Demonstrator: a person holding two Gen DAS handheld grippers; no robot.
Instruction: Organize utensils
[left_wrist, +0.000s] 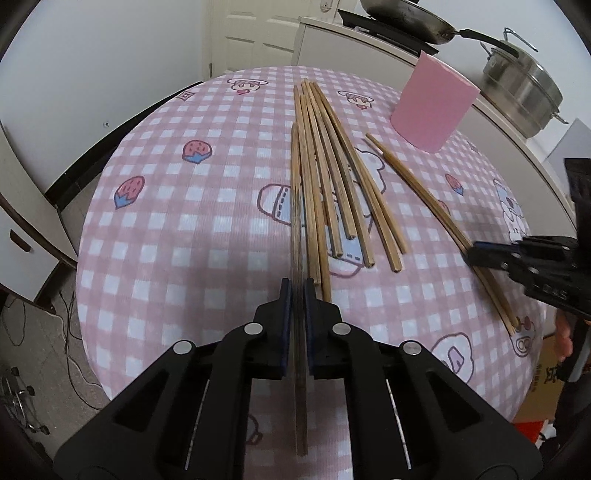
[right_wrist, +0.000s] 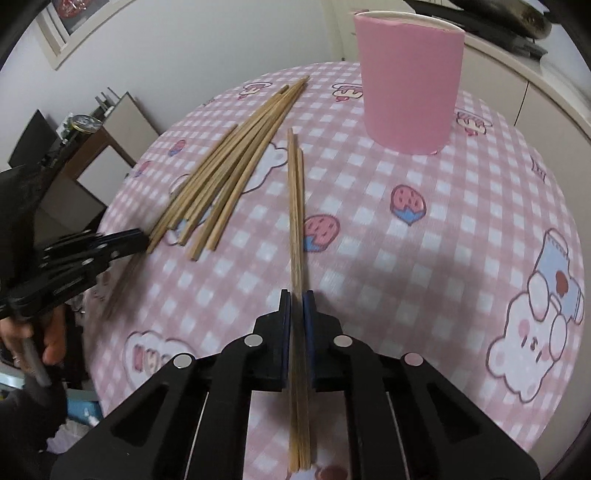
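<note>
With both grippers clamped on chopsticks, the pink cup (right_wrist: 408, 85) lies ahead and right of the right gripper (right_wrist: 296, 295), the nearer one.
Its fingers pinch a chopstick pair (right_wrist: 295, 206) pointing lengthwise toward the table's far edge; the left gripper (left_wrist: 296, 284) pinches one darker chopstick (left_wrist: 295, 221) beside the loose chopstick pile (left_wrist: 332, 177) mid-table. All are slim, pale bamboo.

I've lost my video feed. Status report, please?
Left tool shut on one chopstick. Right tool shut on chopstick pair. Loose chopsticks on table. Pink cup upright, path clear.
</note>
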